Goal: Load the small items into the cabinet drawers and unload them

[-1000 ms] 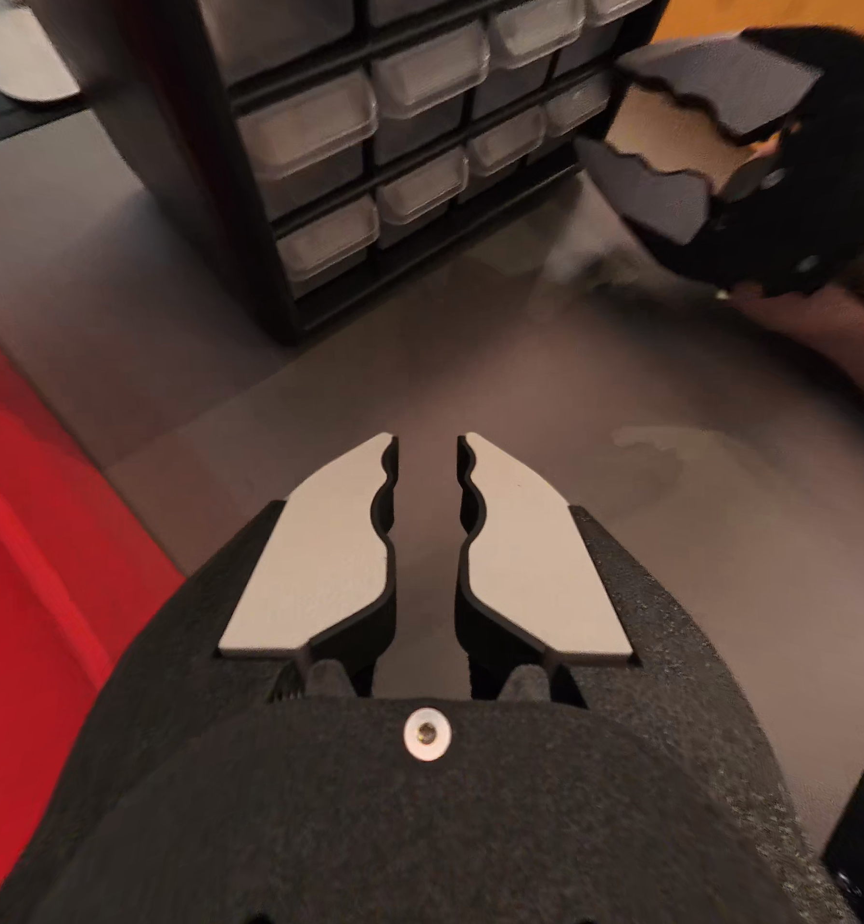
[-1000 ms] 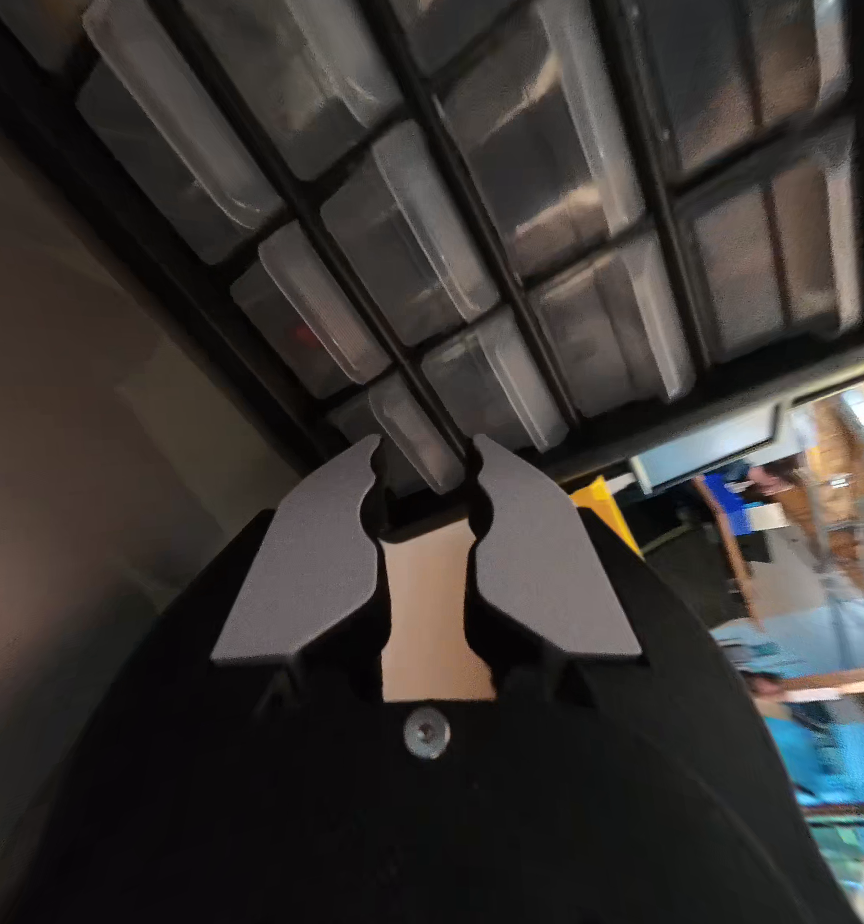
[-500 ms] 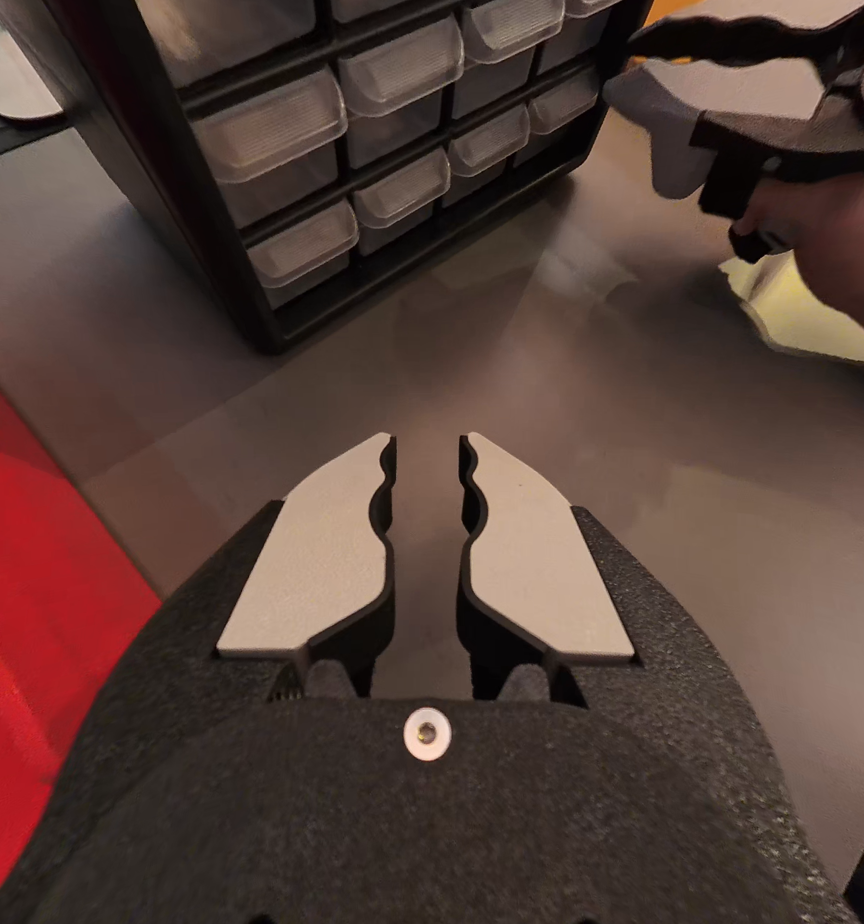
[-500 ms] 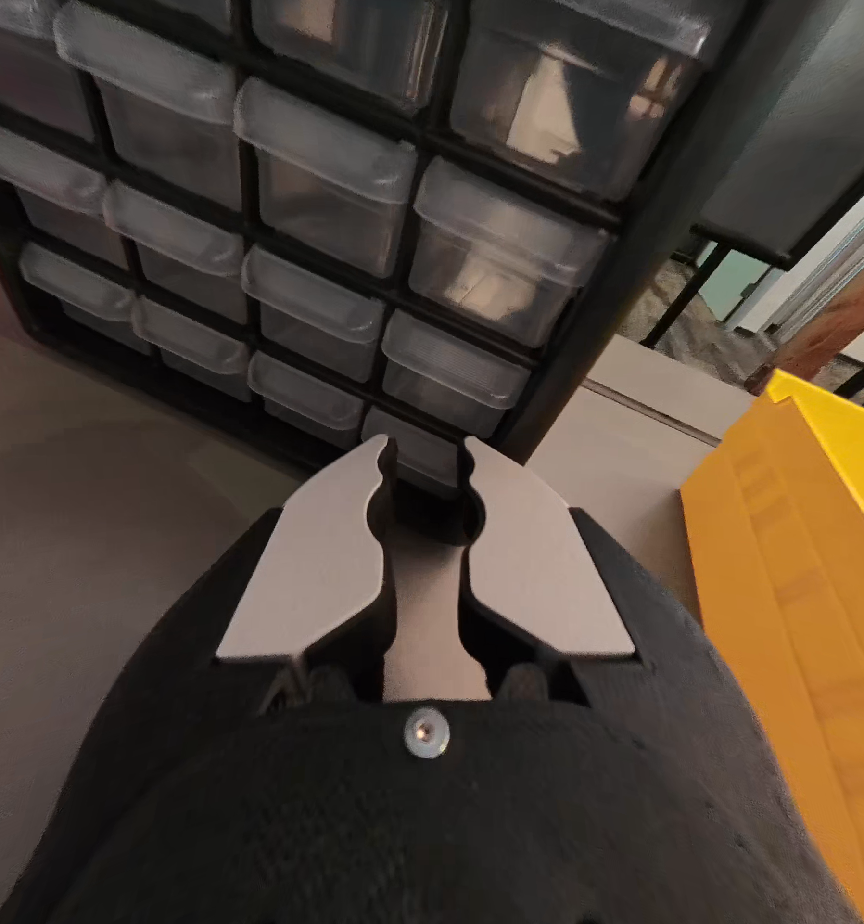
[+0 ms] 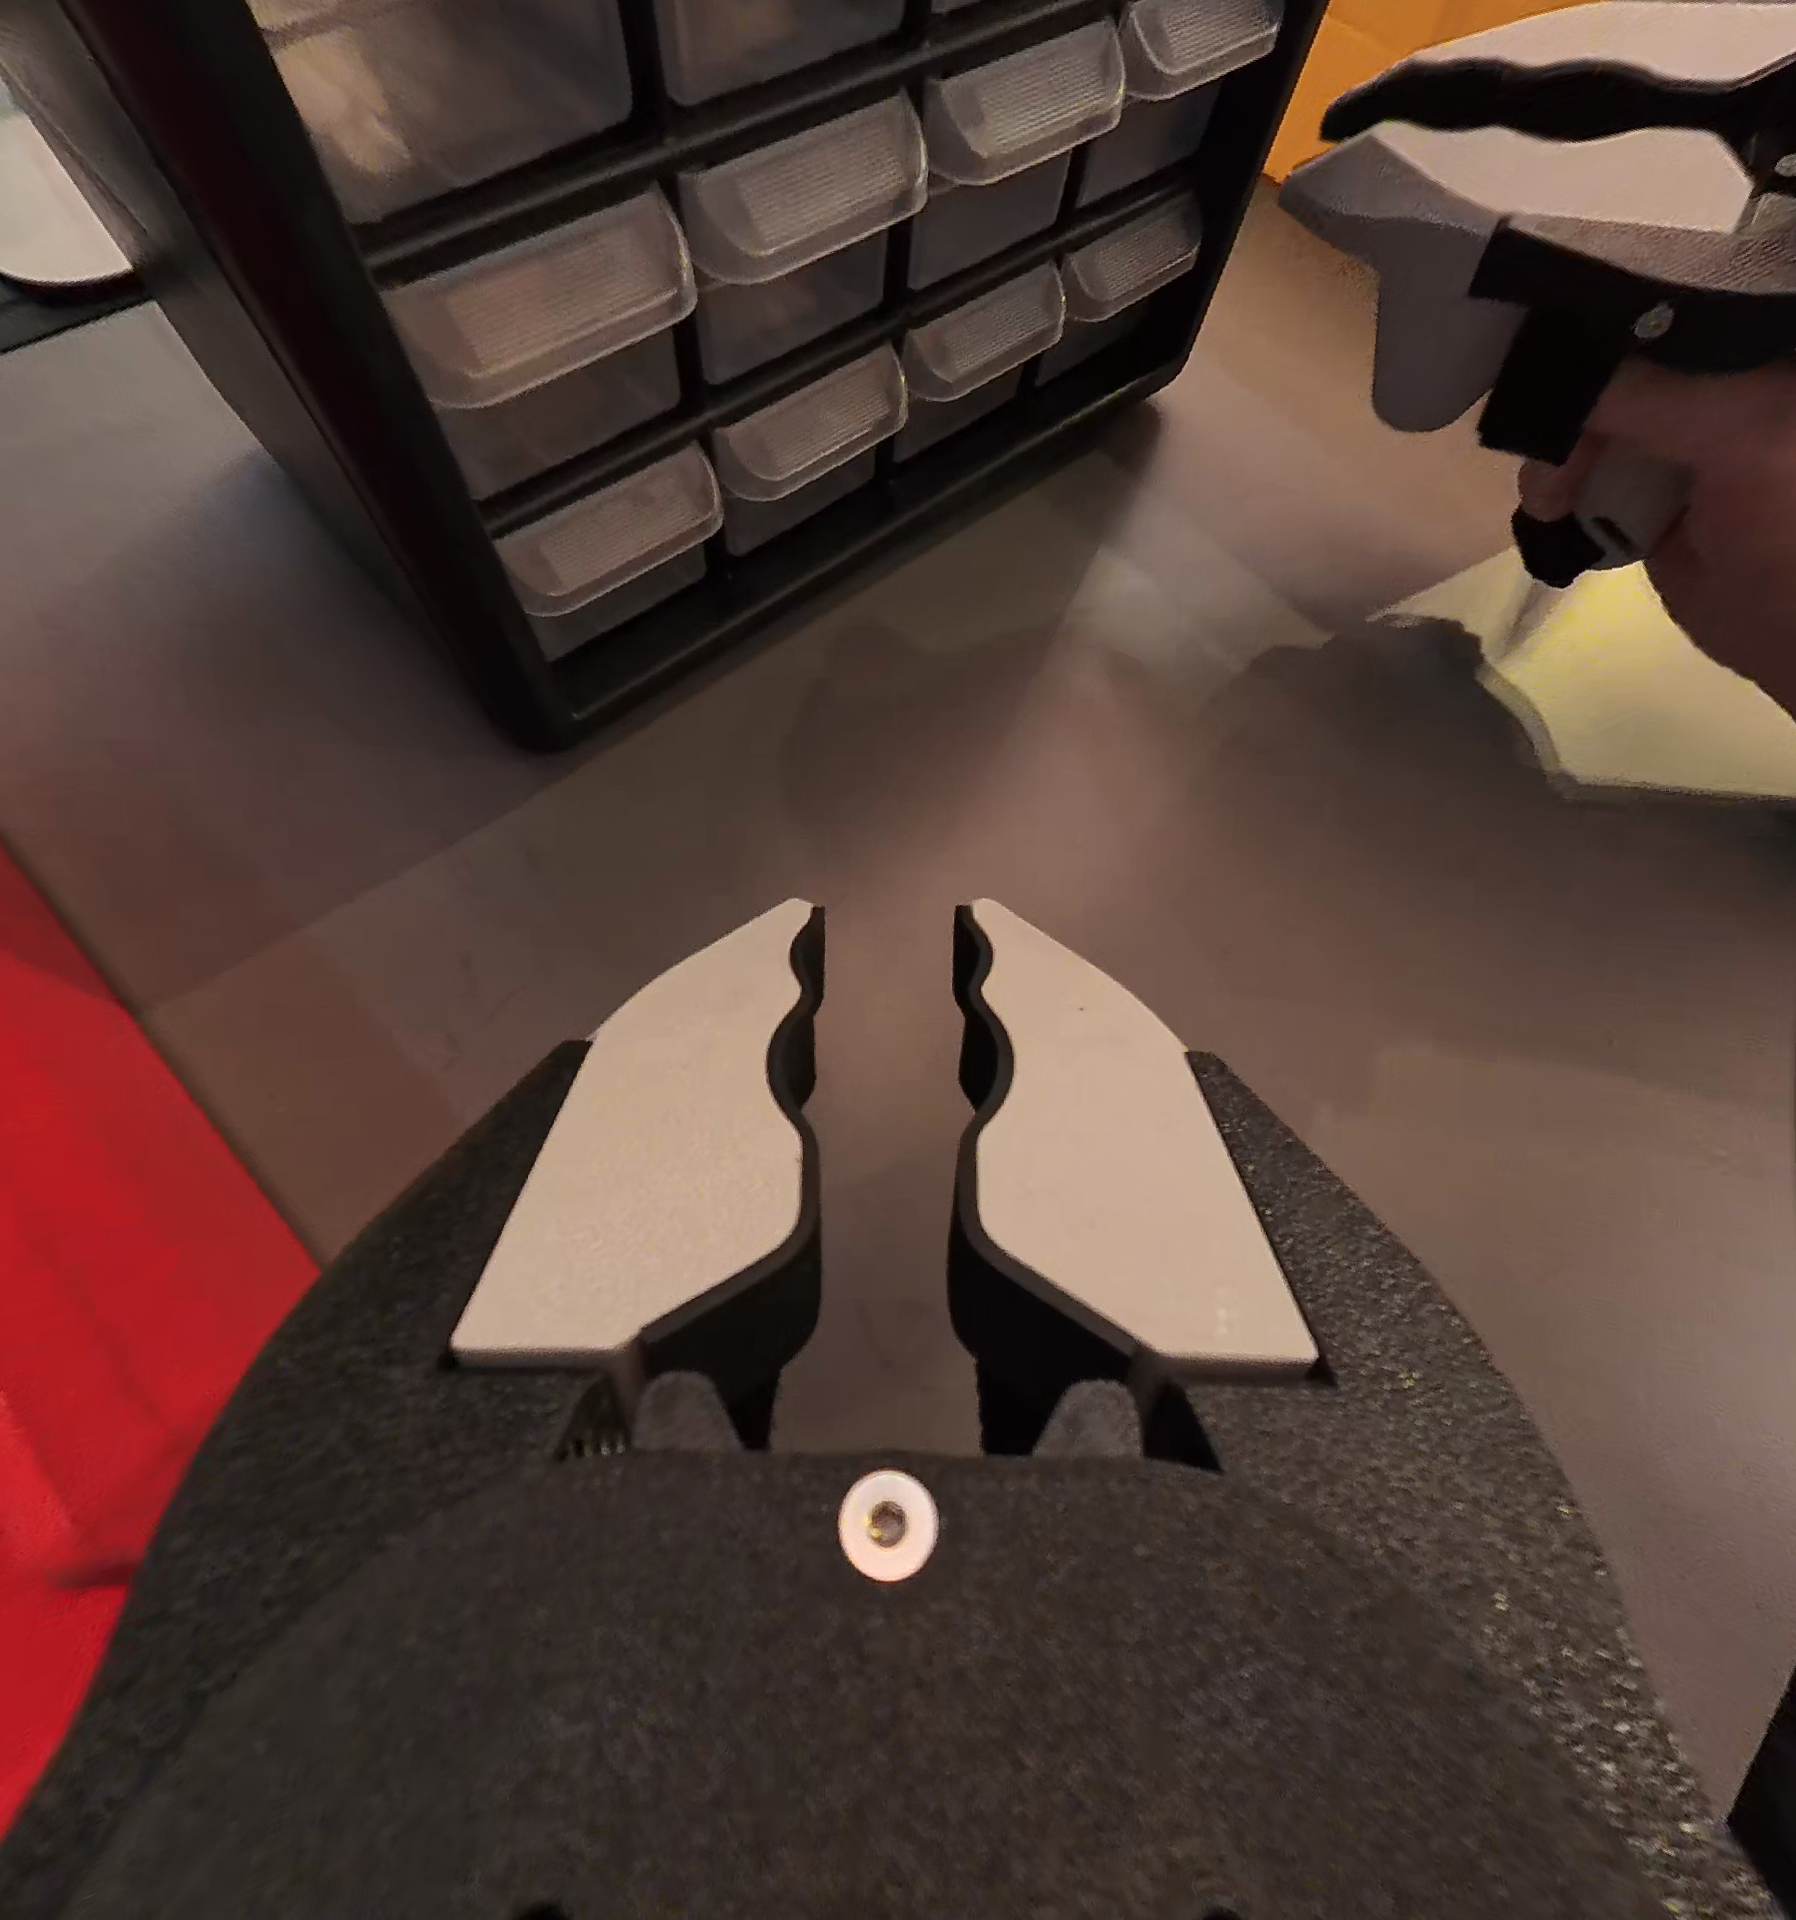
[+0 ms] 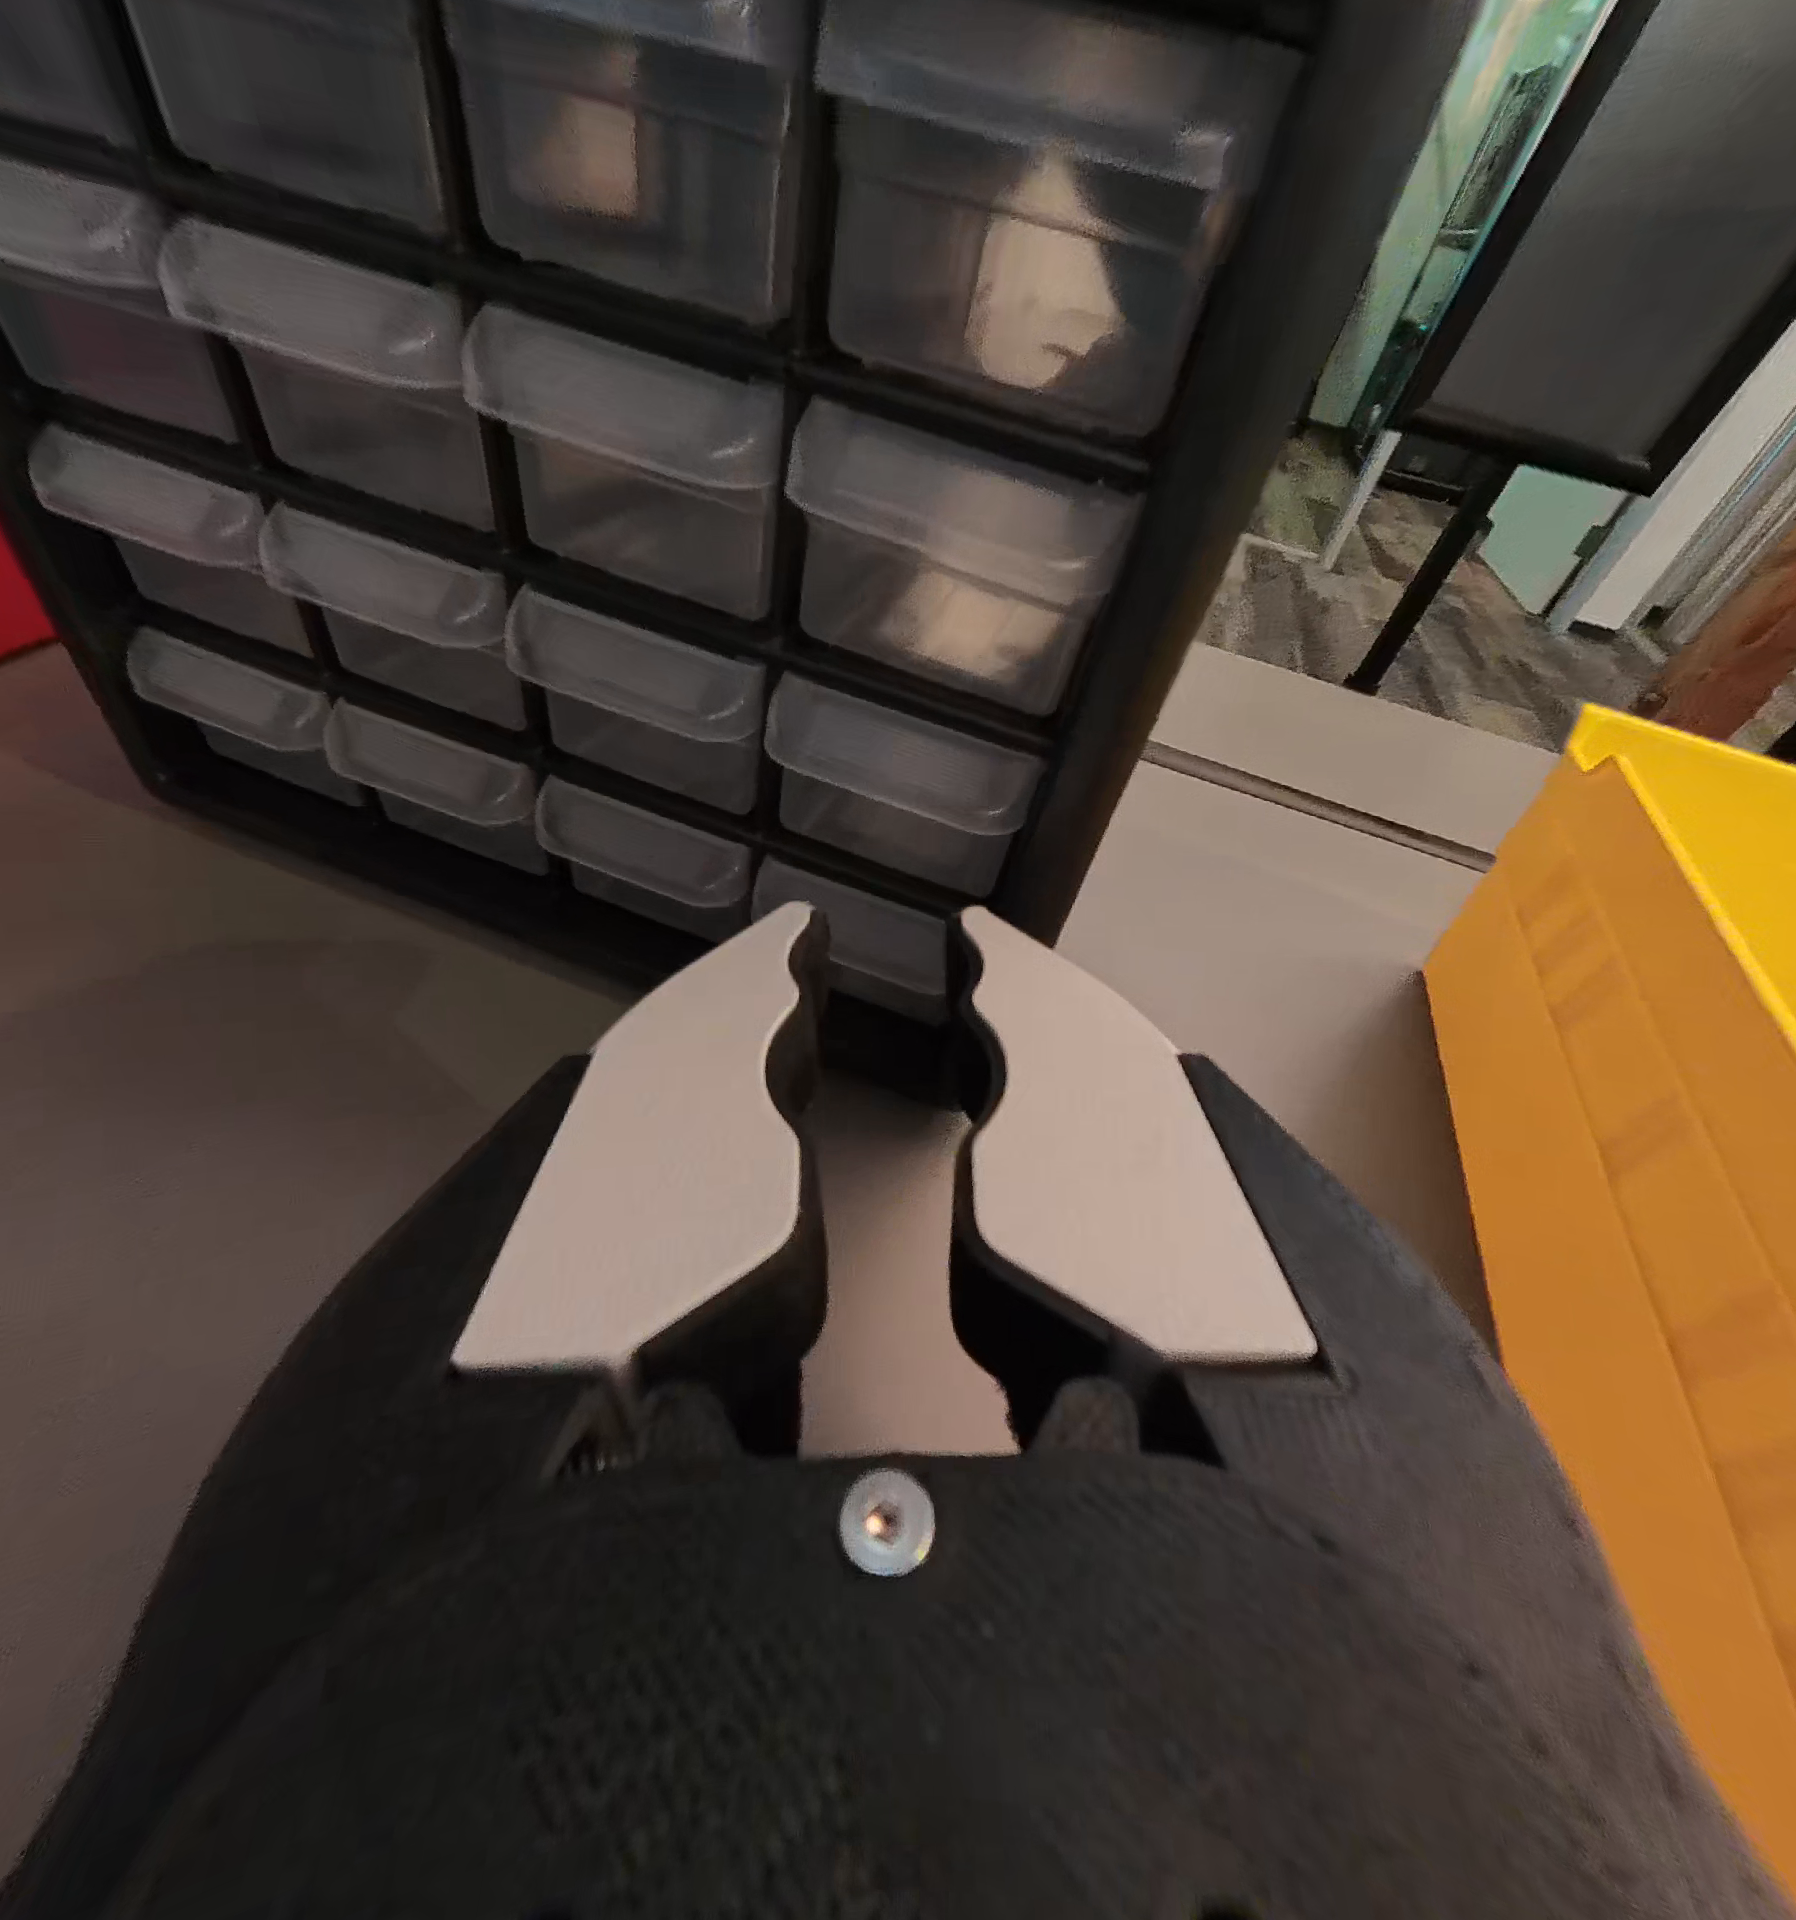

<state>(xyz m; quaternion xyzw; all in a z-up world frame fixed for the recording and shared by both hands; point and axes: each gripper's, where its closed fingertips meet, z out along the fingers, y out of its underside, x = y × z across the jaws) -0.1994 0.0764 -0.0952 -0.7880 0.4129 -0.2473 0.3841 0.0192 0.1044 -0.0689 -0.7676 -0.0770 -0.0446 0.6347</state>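
Grey tabletop [image 5: 1081, 727], smooth, faintly reflective. Red surface [image 5: 63, 1195] along its left edge. Yellow plastic bin [image 6: 1683, 1143] standing on the table at right, open-topped, ribbed wall facing in. Past the table's far edge: patterned carpet [image 6: 1278, 592], thin black legs [image 6: 1434, 582] under a dark panel [image 6: 1704, 270]. Pale rounded object [image 5: 32, 208] at far left, partly cut off

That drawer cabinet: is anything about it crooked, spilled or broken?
Nothing stands out. The cabinet stands upright on the table, its visible drawers pushed in, nothing spilled. Both grippers, left and right, are open and empty. A yellow bin sits beside it.
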